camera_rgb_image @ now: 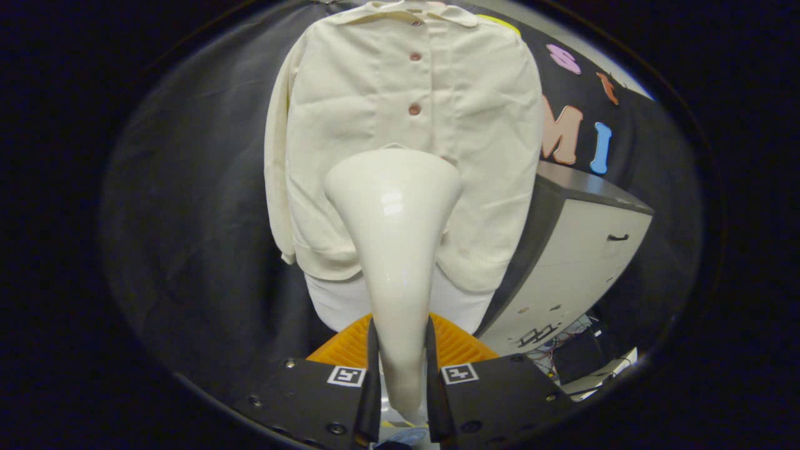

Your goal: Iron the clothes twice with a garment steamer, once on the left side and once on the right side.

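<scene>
- Your gripper (400, 381) has its jaws closed on the narrow handle of the glossy cream-white plastic garment steamer (394, 206), one finger pressing on each side of it. I judge this firm side grip is there to stop the handle from turning while you sweep.
- The long axis of the steamer runs straight forward along the fingers. Its wide, flared head points away from you, toward the garment.
- The cream-white cotton shirt with small reddish buttons (406, 125) hangs flat in front of the black cloth wall, with its collar at the top. Hanging like this, the whole front lies open to the steam.
- The steamer head stands before the lower middle of the shirt, below the lowest button you can see. I cannot tell if it touches the cloth.
- To the right of the shirt stands a grey-white cabinet with a dark top (581, 262), close beside the hem.
- It seems to me that the head is near the centre line, on neither side.
</scene>
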